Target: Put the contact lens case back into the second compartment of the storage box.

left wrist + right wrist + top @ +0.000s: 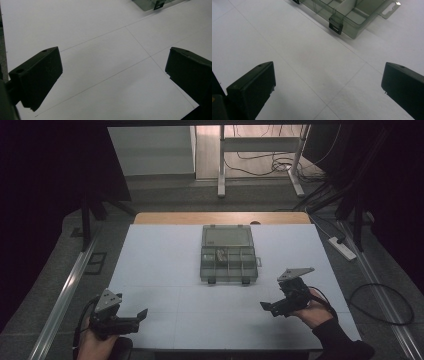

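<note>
Lying beyond both tools [266, 307]: organizer box [229, 254]

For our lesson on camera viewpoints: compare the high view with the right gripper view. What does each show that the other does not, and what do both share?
Only the high view: the organiser box whole, its lid open, something small in one compartment; both hands with the left gripper and the right gripper; the floor and a white power strip.

Only the right gripper view: a close look at that gripper's own jaws, spread wide apart with nothing between them, and a black latch on the box's front wall.

Both: the white table with its thin lines, and the clear box.
</note>
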The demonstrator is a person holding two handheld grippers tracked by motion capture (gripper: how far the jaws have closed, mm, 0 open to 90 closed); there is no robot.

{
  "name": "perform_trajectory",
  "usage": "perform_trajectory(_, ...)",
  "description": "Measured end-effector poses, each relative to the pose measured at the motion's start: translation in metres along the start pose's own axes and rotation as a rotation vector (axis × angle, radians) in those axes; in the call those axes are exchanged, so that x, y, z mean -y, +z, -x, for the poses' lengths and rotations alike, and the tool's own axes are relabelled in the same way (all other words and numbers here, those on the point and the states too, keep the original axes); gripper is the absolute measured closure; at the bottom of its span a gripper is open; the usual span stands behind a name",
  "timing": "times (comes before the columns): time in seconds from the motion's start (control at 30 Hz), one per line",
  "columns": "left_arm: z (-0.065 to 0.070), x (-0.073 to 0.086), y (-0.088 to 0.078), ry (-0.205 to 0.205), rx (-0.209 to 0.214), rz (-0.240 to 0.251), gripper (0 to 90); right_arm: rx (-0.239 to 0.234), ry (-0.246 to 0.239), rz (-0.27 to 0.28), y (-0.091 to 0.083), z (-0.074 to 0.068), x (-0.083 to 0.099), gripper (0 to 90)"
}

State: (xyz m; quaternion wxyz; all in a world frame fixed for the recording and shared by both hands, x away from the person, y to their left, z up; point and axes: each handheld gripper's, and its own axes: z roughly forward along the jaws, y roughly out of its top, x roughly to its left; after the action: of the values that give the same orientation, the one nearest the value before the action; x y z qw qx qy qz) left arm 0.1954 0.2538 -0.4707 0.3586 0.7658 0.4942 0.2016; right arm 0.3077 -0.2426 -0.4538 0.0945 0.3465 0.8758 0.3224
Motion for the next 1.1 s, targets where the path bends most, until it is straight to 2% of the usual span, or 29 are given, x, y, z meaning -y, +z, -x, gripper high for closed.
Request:
perform_trajectory(0.33,0.0,0.0,0.0,0.002,-0.001,-0.002,0.9,0.019,0.032,0.025,-0.015,0.009,0.011,0.0)
perform_trajectory(0.67,0.0,0.0,0.0,0.002,-0.004,-0.005,0.9,0.03,0.087,0.061,-0.031,0.017,0.026,0.0)
perform_trajectory(0.83,0.0,0.0,0.001,0.001,-0.004,-0.005,0.8,0.039,0.09,0.055,-0.036,0.02,0.032,0.0)
perform_trajectory(1.1,0.001,0.0,0.001,0.001,-0.005,-0.007,0.8,0.055,0.12,0.068,-0.044,0.023,0.042,0.0)
